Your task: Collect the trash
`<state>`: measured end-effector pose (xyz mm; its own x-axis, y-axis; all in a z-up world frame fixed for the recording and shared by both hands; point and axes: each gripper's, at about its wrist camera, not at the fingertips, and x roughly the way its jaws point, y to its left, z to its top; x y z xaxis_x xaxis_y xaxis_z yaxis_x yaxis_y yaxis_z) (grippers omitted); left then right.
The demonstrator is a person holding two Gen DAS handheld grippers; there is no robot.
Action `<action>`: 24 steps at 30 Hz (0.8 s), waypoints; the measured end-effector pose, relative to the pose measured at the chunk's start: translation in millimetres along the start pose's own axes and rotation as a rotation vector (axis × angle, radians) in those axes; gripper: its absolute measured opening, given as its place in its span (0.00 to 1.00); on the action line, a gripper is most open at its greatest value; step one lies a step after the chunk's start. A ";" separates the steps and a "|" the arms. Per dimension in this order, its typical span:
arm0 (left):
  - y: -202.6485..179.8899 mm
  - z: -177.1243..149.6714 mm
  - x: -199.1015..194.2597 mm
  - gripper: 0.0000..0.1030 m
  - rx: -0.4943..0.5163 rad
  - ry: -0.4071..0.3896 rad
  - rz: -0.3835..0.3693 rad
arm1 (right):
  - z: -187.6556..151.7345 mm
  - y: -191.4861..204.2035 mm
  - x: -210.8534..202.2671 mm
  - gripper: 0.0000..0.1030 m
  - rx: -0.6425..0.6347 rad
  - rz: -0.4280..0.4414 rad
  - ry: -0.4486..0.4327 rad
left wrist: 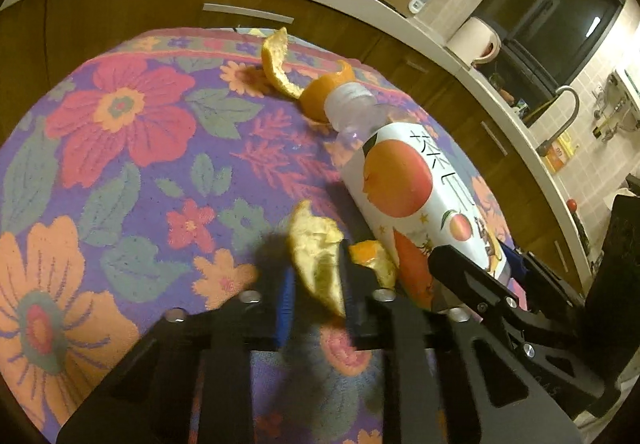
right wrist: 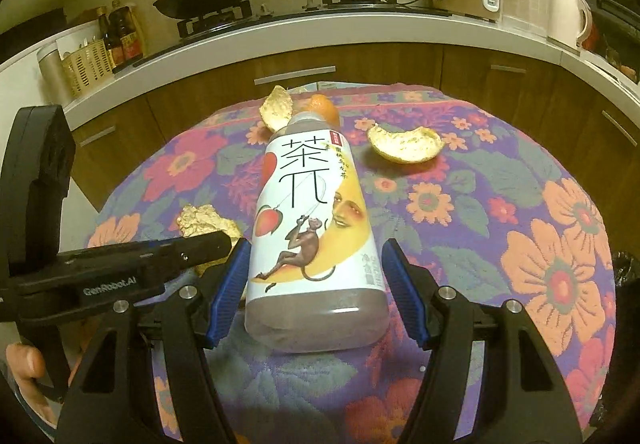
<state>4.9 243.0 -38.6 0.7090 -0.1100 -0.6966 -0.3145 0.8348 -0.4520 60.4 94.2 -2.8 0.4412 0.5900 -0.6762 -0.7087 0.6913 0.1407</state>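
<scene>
On the left of the right wrist view, a hand [right wrist: 24, 372] holds the left tool [right wrist: 208, 244], whose black body reads "GenRobot.AI" in pale letters. Its tip reaches a crumpled piece of orange peel [right wrist: 204, 220] on the flowered cloth [right wrist: 520, 204] that covers the worktop. In the left wrist view this tool [left wrist: 316, 276] is clamped on that peel [left wrist: 316, 248], its fingers close together with the peel pinched between them. Just to the right lies the tea bottle [right wrist: 316, 228] on its side, cap pointing away. Its white label shows large black Chinese characters, peaches, a monkey and a yellow crescent moon with a face; the smaller print is too fine to read. The right tool [right wrist: 316, 292] stands with its blue pads [right wrist: 228, 284] apart, one on each side of the bottle's base, not pressing on it. Further right, a curved peel [right wrist: 404, 144] rests on the cloth, and another peel [right wrist: 276, 108] sits behind the bottle's cap.
</scene>
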 end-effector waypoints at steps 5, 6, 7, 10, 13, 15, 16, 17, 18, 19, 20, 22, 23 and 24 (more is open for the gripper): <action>-1.9 -2.0 1.5 0.06 0.013 0.005 0.004 | 0.5 -1.4 6.1 0.60 0.006 0.000 0.029; -2.9 -2.0 1.5 0.06 0.016 0.003 0.006 | 0.5 -2.0 6.5 0.60 0.009 0.004 0.030; -3.3 -2.1 1.1 0.05 0.018 0.000 0.006 | 0.4 -2.7 6.3 0.60 0.012 0.007 0.030; -4.6 -2.7 -0.8 0.03 0.025 -0.016 -0.004 | -0.1 -3.1 5.5 0.59 0.015 0.009 0.027; -5.8 -3.7 -2.6 0.03 0.035 -0.031 -0.008 | -0.7 -7.1 1.9 0.58 0.032 0.018 0.013; -6.2 -3.9 -4.3 0.03 0.042 -0.038 -0.012 | -1.1 -9.8 0.3 0.58 0.045 0.025 0.009; -6.6 -4.2 -4.6 0.03 0.045 -0.040 -0.012 | -1.2 -12.1 -0.3 0.58 0.055 0.033 0.009; -6.9 -4.3 -4.9 0.03 0.047 -0.042 -0.013 | -1.2 -12.8 -0.8 0.58 0.061 0.036 0.007; -7.0 -4.4 -5.5 0.03 0.049 -0.045 -0.017 | -1.3 -13.8 -1.5 0.58 0.065 0.040 0.005; -6.6 -5.9 -7.2 0.03 0.051 -0.048 -0.021 | -1.5 -14.6 -2.5 0.58 0.068 0.042 0.003; -7.3 -7.8 -8.6 0.03 0.052 -0.052 -0.024 | -1.9 -14.5 -3.4 0.58 0.068 0.042 0.000; -8.2 -8.6 -10.4 0.03 0.057 -0.057 -0.030 | -3.0 -14.5 -7.6 0.58 0.066 0.042 -0.013; -8.3 -9.0 -11.0 0.03 0.058 -0.060 -0.028 | -3.6 -14.6 -9.4 0.58 0.065 0.039 -0.017; -8.7 -9.2 -11.8 0.03 0.059 -0.063 -0.028 | -4.4 -15.0 -11.4 0.58 0.063 0.033 -0.020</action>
<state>-6.6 232.0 -31.6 0.7560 -0.1008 -0.6468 -0.2576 0.8626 -0.4355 63.6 75.3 -0.4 0.4295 0.6206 -0.6560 -0.6875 0.6958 0.2082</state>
